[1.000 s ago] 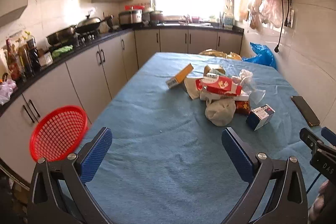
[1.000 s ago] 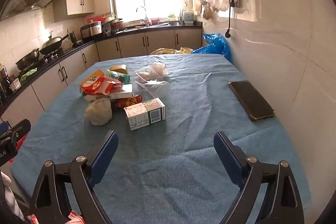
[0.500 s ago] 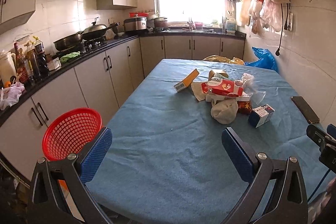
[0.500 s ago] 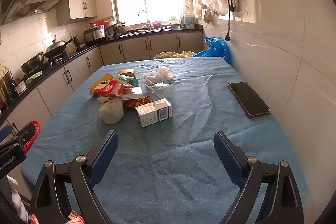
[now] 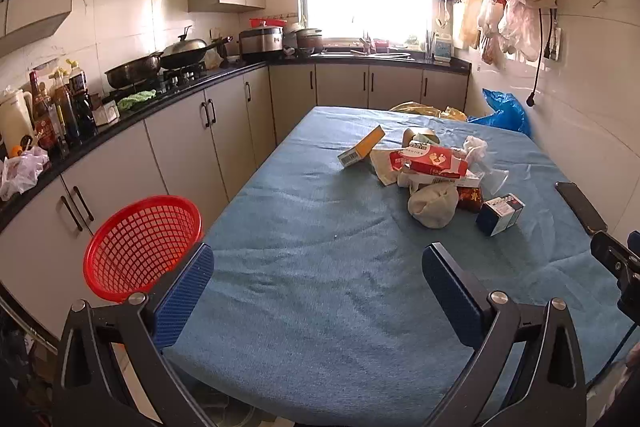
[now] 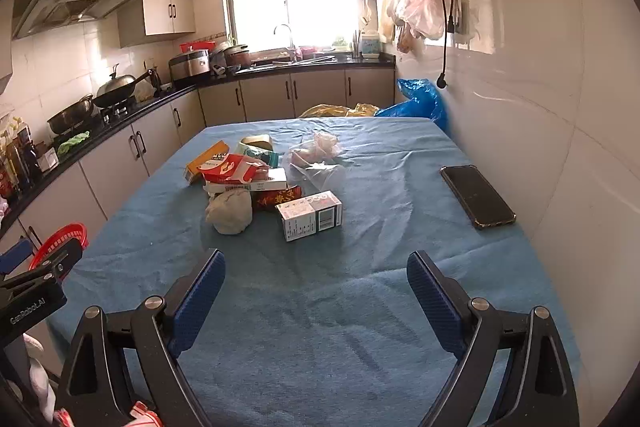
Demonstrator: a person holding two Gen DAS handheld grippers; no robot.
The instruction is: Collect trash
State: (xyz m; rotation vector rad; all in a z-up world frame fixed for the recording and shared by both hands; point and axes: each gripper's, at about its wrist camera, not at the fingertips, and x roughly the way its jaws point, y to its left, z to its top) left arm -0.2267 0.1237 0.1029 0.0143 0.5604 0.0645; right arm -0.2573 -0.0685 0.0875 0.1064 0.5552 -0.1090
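A heap of trash lies mid-table: a red and white carton (image 5: 430, 163) (image 6: 234, 167), a crumpled beige wad (image 5: 432, 207) (image 6: 229, 211), an orange box (image 5: 361, 146) (image 6: 206, 157), a small white and blue box (image 5: 500, 214) (image 6: 310, 215), a red wrapper (image 6: 278, 197) and clear plastic bags (image 6: 316, 157). A red mesh basket (image 5: 142, 245) (image 6: 58, 241) stands off the table's left edge. My left gripper (image 5: 318, 293) is open and empty over the near table end. My right gripper (image 6: 316, 297) is open and empty, well short of the heap.
The blue-clothed table (image 5: 320, 227) abuts a tiled wall on the right. A black phone (image 6: 476, 195) (image 5: 580, 207) lies by that wall. Kitchen counters with pans and bottles (image 5: 60, 107) run along the left. Blue and yellow bags (image 6: 418, 103) sit past the far end.
Both grippers have pulled back and risen from the table, so the heap looks smaller and more of the near table edge and red basket shows. Jaws stay open.
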